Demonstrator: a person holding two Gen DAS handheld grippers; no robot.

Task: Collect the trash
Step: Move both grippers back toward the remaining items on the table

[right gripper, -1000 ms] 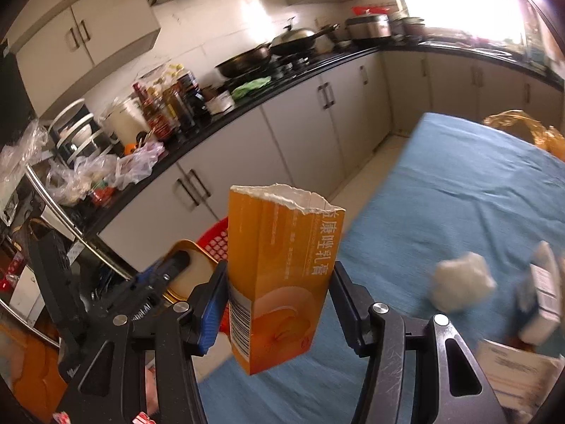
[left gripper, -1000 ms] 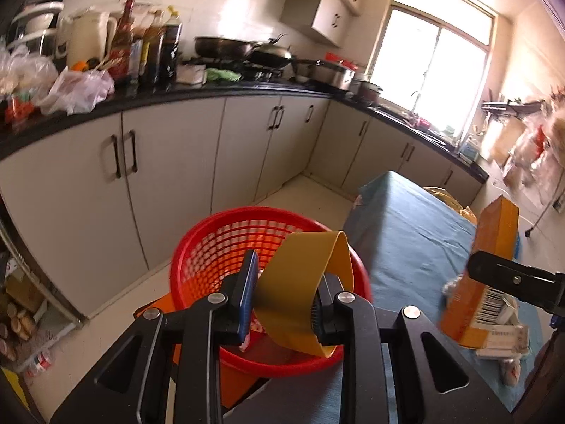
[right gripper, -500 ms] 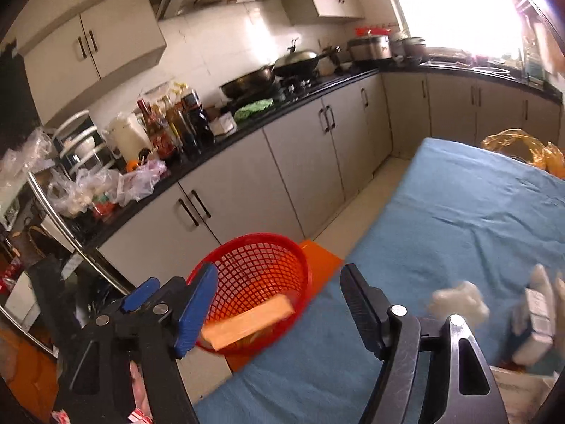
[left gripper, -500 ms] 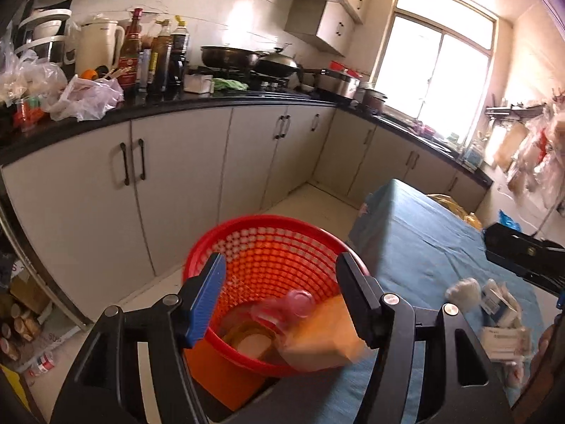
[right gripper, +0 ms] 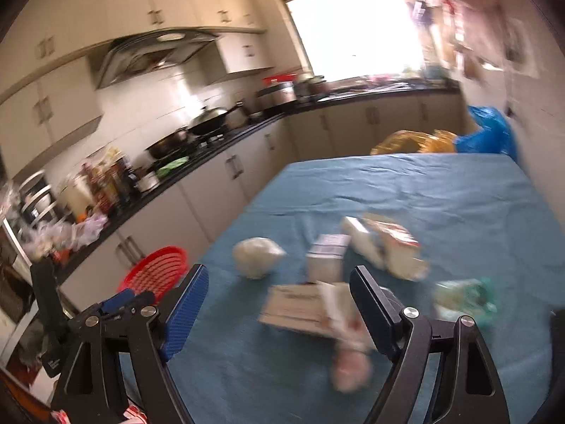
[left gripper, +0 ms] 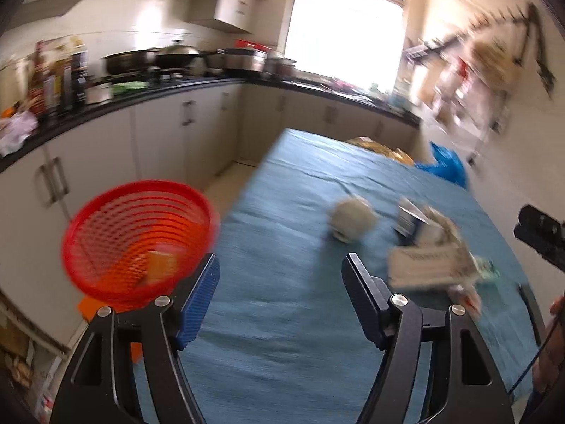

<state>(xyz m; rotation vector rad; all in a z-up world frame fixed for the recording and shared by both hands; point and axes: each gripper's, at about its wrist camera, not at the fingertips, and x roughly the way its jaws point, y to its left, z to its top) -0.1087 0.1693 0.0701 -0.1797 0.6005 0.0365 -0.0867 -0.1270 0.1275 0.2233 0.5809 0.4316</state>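
The red basket (left gripper: 137,236) stands on the floor off the table's left edge, with an orange carton (left gripper: 160,265) inside it. My left gripper (left gripper: 280,261) hangs over the blue tablecloth (left gripper: 282,318), its jaws opening and nothing between them. Ahead of it lie a crumpled paper ball (left gripper: 351,221), a small box (left gripper: 408,217) and a flat carton (left gripper: 427,265). My right gripper (right gripper: 279,275) is also opening and holds nothing. It hovers above the flat carton (right gripper: 303,307), near the paper ball (right gripper: 257,256), a small box (right gripper: 326,258), a wrapper (right gripper: 385,243) and a green packet (right gripper: 462,296).
Grey cabinets and a black counter (right gripper: 197,166) with bottles and pans run along the left. A yellow bag (right gripper: 409,141) and a blue bag (right gripper: 491,134) sit beyond the table's far end. A person's hand (left gripper: 554,335) shows at the right edge.
Both grippers let go over the basket: the yellow piece and the orange carton dropped in. Both then swung right, away from the basket and over the table, with jaws spreading wider.
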